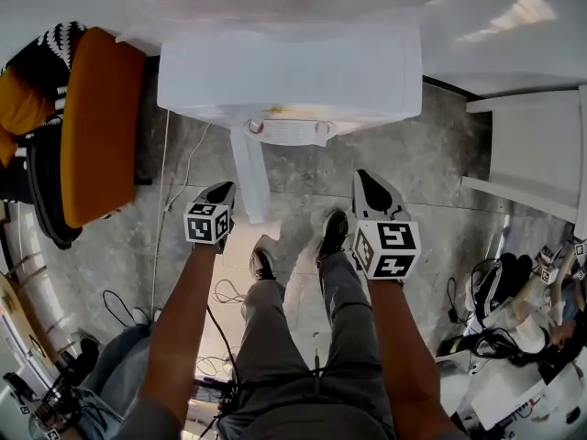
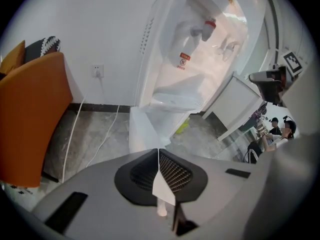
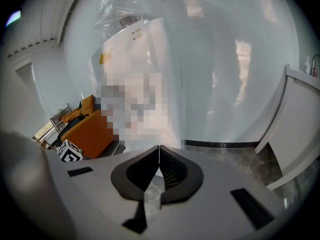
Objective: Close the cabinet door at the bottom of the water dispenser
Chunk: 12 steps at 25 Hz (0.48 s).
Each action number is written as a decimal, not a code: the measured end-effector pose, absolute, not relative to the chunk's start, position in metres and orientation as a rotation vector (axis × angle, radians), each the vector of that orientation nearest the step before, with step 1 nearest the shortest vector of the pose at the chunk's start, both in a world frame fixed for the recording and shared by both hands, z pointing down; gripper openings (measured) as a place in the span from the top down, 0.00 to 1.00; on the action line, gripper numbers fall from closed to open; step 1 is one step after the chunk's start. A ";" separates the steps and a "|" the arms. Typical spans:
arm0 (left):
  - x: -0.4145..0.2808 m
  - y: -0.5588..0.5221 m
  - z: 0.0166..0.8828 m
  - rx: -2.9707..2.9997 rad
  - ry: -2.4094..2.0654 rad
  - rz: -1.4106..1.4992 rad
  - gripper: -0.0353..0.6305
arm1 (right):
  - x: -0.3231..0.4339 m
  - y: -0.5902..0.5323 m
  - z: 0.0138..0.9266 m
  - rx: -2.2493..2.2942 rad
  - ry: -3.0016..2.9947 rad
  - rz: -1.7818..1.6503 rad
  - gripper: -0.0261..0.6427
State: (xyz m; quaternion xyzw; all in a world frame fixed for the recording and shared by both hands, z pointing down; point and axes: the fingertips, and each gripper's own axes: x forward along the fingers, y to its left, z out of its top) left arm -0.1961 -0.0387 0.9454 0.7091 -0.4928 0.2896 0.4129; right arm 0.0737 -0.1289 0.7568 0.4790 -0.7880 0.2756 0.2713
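The dispenser (image 1: 289,71) stands against the wall, wrapped in clear plastic, and the door (image 1: 249,177) at its foot is wide open. It juts straight out over the floor (image 1: 431,168) towards the person, edge-on, so its long line runs from the cabinet out to their feet. Its free end stops just beside the left claw (image 1: 223,189), a little to that claw's right.

Both claws are closed with nothing in them. Each gripper view shows the two pads meeting along a thin seam and only floor and dispenser beyond. The right claw (image 1: 369,189) hangs on the far side of the door, well apart from it, with the open cabinet mouth lying between them.

From the left gripper view the door's broad white face is turned towards that claw, and the dark hollow of the cabinet sits behind it to the right. That looks like the outer face, with the hinge on the cabinet's left side. So I'd say the left claw is the one for the job. A push with its closed tip against that face, near the free end, going rightwards and then in towards the dispenser, should swing it home. The right claw sits in the door's swing path and may need to keep clear.

The door has not yet been touched.
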 end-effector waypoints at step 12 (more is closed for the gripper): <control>-0.202 -0.037 1.003 1.685 -1.242 0.799 0.88 | 0.104 -0.125 0.794 1.308 -2.054 0.771 0.92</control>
